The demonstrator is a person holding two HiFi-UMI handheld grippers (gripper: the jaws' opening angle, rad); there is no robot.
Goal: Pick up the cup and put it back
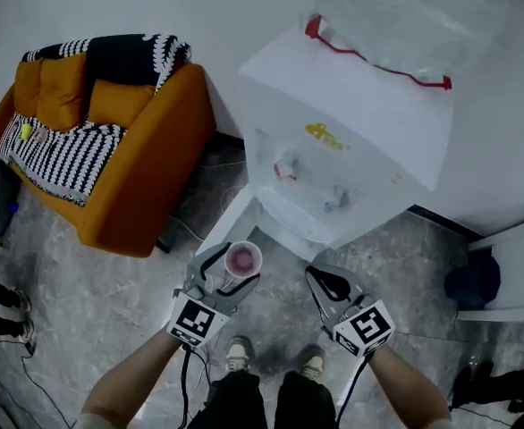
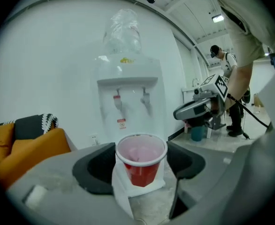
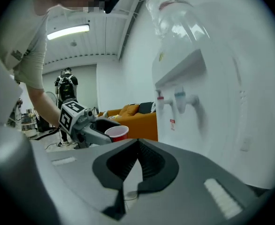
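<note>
A red cup (image 1: 242, 260) with a white rim and pale inside is held upright in my left gripper (image 1: 229, 277), whose jaws are shut on it. In the left gripper view the cup (image 2: 141, 160) sits between the dark pads, facing the white water dispenser (image 2: 128, 97). My right gripper (image 1: 326, 286) hovers to the right with its jaws shut on nothing. From the right gripper view the cup (image 3: 117, 133) shows in the left gripper, in front of the sofa. The dispenser (image 1: 342, 141) stands just ahead, with a red tap (image 1: 285, 170) and a blue tap (image 1: 336, 197).
An orange sofa (image 1: 110, 141) with black-and-white cushions stands to the left. A clear water bottle (image 1: 414, 16) tops the dispenser. A dark blue bin (image 1: 472, 282) sits under a white bench at the right. The floor is grey stone, with cables near my shoes (image 1: 237, 354).
</note>
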